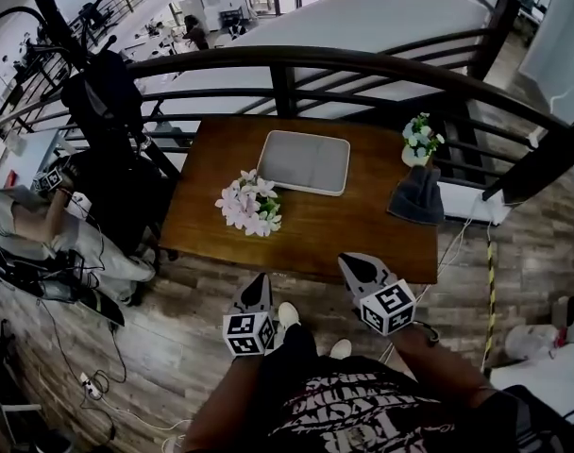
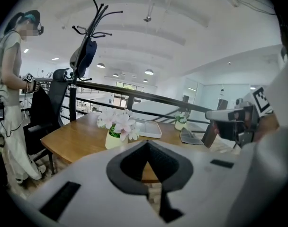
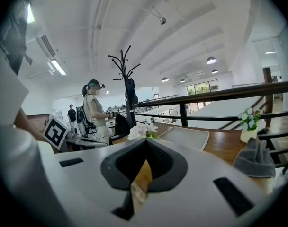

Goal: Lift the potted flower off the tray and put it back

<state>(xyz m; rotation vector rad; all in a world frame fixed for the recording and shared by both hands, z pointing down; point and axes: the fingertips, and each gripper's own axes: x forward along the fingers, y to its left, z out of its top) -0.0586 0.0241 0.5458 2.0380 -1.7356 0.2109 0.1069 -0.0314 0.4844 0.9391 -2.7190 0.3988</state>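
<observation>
The potted flower (image 1: 249, 204), pink and white blooms in a pale pot, stands on the wooden table (image 1: 334, 229), just off the front left corner of the tray. That tray (image 1: 304, 161) is light grey and has nothing on it. Both grippers hover short of the table's near edge, pointing at it. My left gripper (image 1: 261, 280) is shut and holds nothing; the left gripper view has the flower (image 2: 116, 129) ahead and the tray (image 2: 147, 128) behind it. My right gripper (image 1: 347, 261) also looks shut and holds nothing, with the flower (image 3: 143, 130) and tray (image 3: 184, 137) beyond its tips.
A small pot of white flowers (image 1: 420, 142) and a grey cloth (image 1: 417, 196) sit at the table's right end. A dark railing (image 1: 287, 64) runs behind the table. At the left are a coat rack (image 1: 89, 74), a black chair and a person (image 1: 23, 225).
</observation>
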